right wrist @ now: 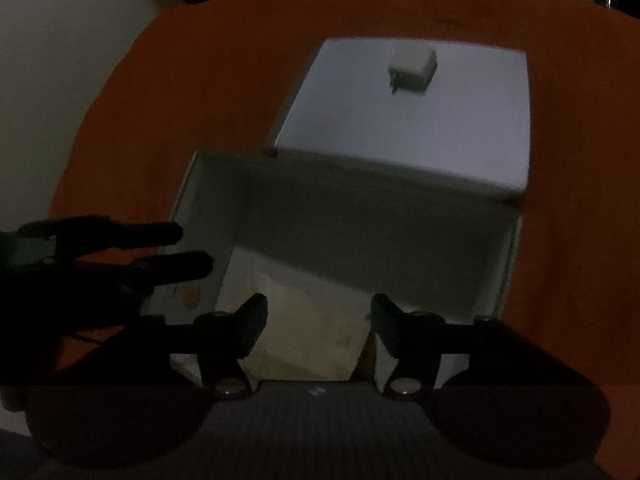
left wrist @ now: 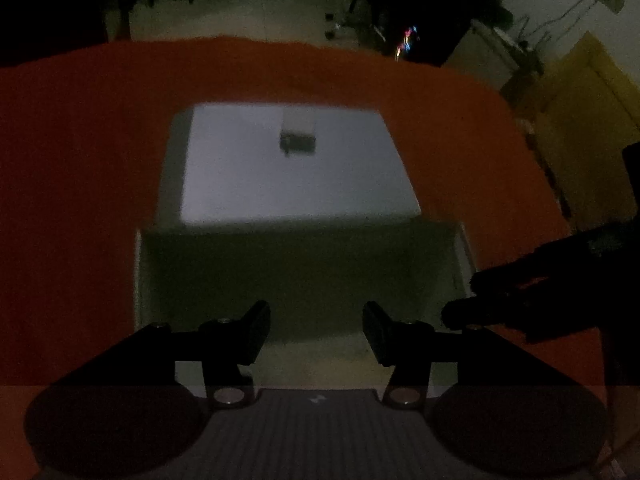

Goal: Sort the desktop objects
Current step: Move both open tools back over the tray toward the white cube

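Note:
The scene is dark. A white open box [left wrist: 464, 248] sits on an orange tablecloth, its lid [left wrist: 288, 168] folded back flat behind it with a small dark latch [left wrist: 298, 141] on it. My left gripper [left wrist: 316, 332] is open and empty, hovering over the box's inside. My right gripper [right wrist: 318, 328] is open and empty above the same box [right wrist: 192, 204]; a pale flat object [right wrist: 312, 328] lies in the box under it. The lid [right wrist: 408, 120] and its latch [right wrist: 412, 66] show beyond. Each gripper shows in the other's view: the right one [left wrist: 504, 296], the left one [right wrist: 160, 248].
The orange cloth [left wrist: 80, 160] covers the table around the box. Beyond the far edge are a pale floor [left wrist: 248, 8], dark furniture and a yellow door [left wrist: 584, 112] at the right. A pale wall or floor [right wrist: 60, 60] lies left of the table.

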